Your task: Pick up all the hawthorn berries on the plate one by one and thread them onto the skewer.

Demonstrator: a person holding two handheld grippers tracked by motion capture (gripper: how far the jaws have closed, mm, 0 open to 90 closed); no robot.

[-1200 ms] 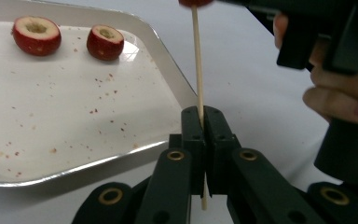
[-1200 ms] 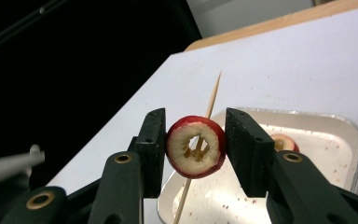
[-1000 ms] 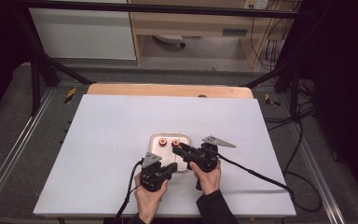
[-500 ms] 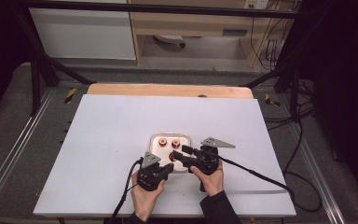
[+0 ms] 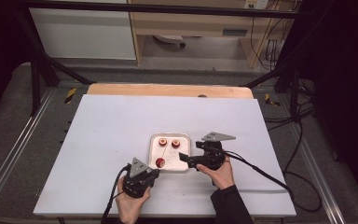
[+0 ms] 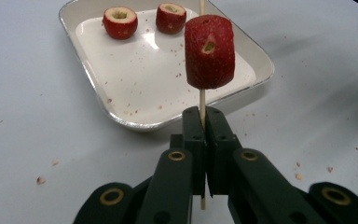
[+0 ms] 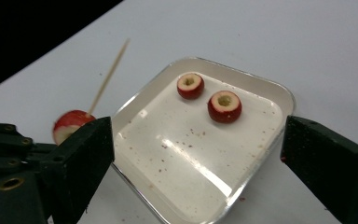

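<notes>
A thin wooden skewer point(image 6: 202, 100) carries one red cored fruit piece point(image 6: 209, 51). My left gripper point(image 6: 202, 116) is shut on the stick just below that piece. It holds the skewer over the near edge of the metal tray point(image 5: 185, 164), with the skewered piece point(image 5: 160, 162) at the tray's near left corner. Two more cored red pieces point(image 7: 190, 86) point(image 7: 224, 106) lie at the far end of the tray point(image 7: 279, 95). My right gripper point(image 7: 198, 140) is open wide at the tray's right side and holds nothing. In the high view the right gripper point(image 5: 182, 157) points left.
The tray rests near the front middle of a white table point(image 5: 112, 126), with red crumbs scattered in it and around it. A wooden strip point(image 5: 168, 90) runs along the far edge. Cables point(image 5: 261, 170) trail from both grippers toward the front and right.
My left gripper has drawn back left and toward the person with the skewer. The right gripper has shifted slightly right, so the two now stand farther apart.
</notes>
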